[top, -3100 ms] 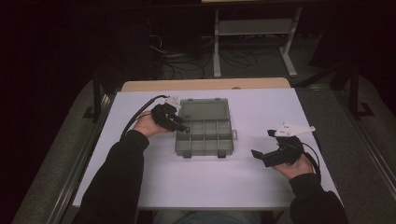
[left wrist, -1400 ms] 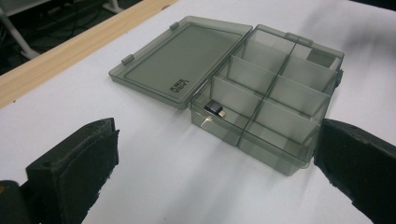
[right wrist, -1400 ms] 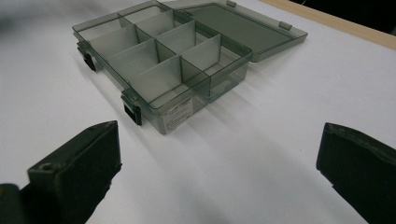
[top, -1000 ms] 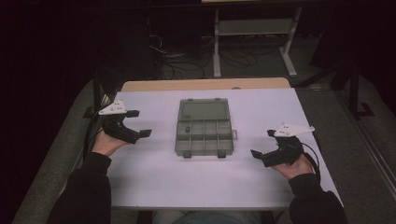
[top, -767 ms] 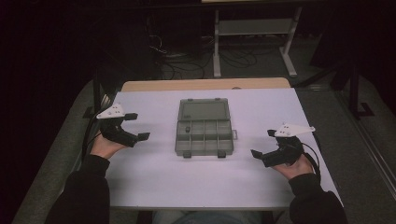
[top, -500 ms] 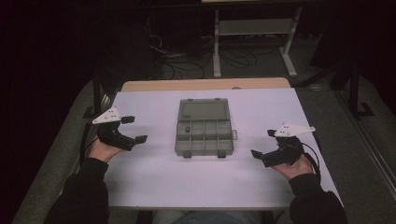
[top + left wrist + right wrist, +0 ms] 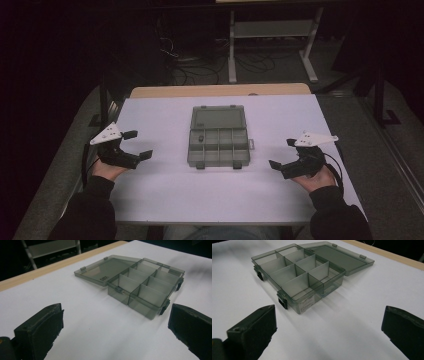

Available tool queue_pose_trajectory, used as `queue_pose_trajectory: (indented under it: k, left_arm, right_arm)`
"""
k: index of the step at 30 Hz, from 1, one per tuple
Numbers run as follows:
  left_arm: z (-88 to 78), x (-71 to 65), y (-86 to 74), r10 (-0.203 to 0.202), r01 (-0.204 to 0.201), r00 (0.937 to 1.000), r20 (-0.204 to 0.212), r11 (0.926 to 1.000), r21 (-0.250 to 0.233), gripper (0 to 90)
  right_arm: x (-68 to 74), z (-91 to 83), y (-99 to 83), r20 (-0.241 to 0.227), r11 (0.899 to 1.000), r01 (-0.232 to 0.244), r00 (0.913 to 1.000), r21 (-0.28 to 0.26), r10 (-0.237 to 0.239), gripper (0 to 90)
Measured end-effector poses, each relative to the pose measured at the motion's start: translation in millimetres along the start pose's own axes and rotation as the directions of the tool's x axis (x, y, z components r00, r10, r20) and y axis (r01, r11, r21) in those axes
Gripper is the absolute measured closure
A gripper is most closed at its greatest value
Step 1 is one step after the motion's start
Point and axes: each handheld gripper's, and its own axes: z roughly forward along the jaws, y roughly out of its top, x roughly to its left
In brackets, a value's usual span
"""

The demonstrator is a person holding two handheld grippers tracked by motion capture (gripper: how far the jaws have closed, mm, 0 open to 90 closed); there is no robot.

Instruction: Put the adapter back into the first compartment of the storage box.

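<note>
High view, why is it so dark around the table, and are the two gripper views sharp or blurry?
High view: only the white table is lit; the floor and background sit in deep shadow. Left gripper view: the box is fairly sharp, the close jaws are soft, and a smeared dark shadow lies at upper right. Right gripper view: the box is crisp, the jaws blurred, with soft shadows beside the box.

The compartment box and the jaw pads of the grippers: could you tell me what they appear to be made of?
The compartment box looks like smoky grey translucent plastic with a glossy finish: the dividers and the white table show through its walls. The left gripper has jaw pads that look like matte black rubber or foam, with rough, slightly frayed edges.
</note>
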Motion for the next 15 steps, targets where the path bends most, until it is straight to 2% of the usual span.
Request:
queue_pose_trajectory:
  k: [3,6,8,13,15]
  left_arm:
    - [-6.3,-1.0,-3.5,-0.007,0.006,0.9997,-0.023,0.9996,-0.029,0.0]
    - [-12.8,0.9,-8.3,-0.001,-0.001,0.9984,-0.056,0.9994,-0.034,0.0]
    - [-18.0,3.7,-12.0,-0.016,0.013,0.9972,-0.074,0.9987,-0.049,0.0]
    - [-31.0,9.4,-22.7,-0.050,0.039,0.9912,-0.123,0.9954,-0.088,0.0]
    - [-35.3,11.6,-26.7,-0.050,0.036,0.9882,-0.145,0.9949,-0.094,0.0]
  right_arm:
    - [0.3,0.5,0.1,0.001,1.000,0.002,1.0000,0.003,-0.002,0.0]
    - [0.8,0.4,0.2,0.001,1.000,0.001,1.0000,0.003,-0.001,0.0]
    - [0.4,0.3,0.0,0.001,1.000,0.000,1.0000,0.004,0.000,0.0]
    - [0.3,0.6,-0.4,0.002,1.000,-0.002,1.0000,0.006,0.002,0.0]
    - [0.2,1.2,-0.7,0.001,1.000,-0.003,1.0000,0.009,0.003,0.0]
